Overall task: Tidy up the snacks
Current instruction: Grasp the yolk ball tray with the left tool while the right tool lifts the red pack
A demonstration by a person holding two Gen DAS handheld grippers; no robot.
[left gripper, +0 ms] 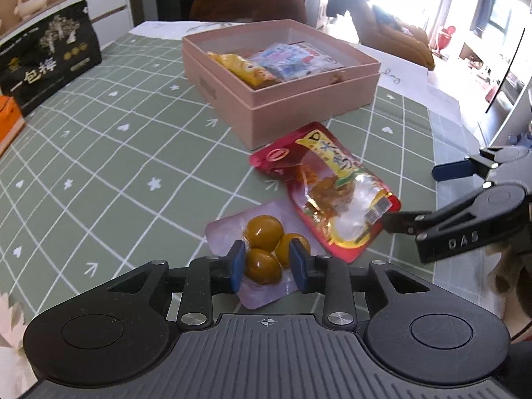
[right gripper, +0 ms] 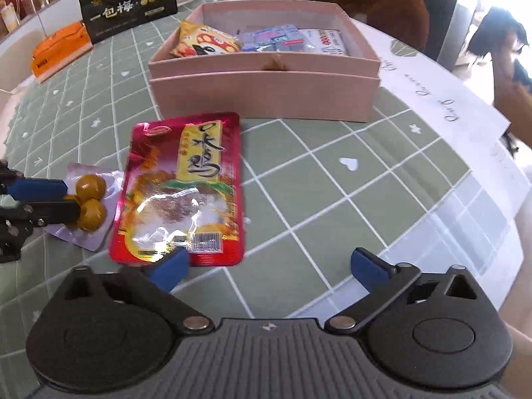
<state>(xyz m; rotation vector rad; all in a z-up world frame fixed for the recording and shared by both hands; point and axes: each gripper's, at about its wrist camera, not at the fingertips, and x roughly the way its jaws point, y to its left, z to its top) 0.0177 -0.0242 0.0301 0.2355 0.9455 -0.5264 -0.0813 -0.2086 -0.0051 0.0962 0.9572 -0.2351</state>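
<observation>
On green cloth point(left gripper: 133, 153): left tool point(left gripper: 267, 264) clamped on egg pack point(left gripper: 266, 249); right tool point(right gripper: 269, 266) spread apart.

Bright daylight floods from the window point(left gripper: 498, 10) (blown out white); fisheye bends edges, glare glints on red pouch point(right gripper: 179, 189).

Left gripper point(left gripper: 267, 267) is down low on the clear egg packet point(left gripper: 262, 249), blue pads either side of the nearest brown egg, touching it. Just beside it, edges overlapping, lies the red chicken snack pouch point(left gripper: 327, 193) flat on the green checked tablecloth point(left gripper: 116, 153). The right gripper point(left gripper: 415, 193) comes in from the right edge, jaws spread, its lower finger at the pouch's corner. Behind sits the pink box point(left gripper: 266, 106), a yellow packet point(left gripper: 242, 69) and a blue-white packet point(left gripper: 292, 60) inside. Far left stands a black plum bag point(left gripper: 46, 56).
</observation>
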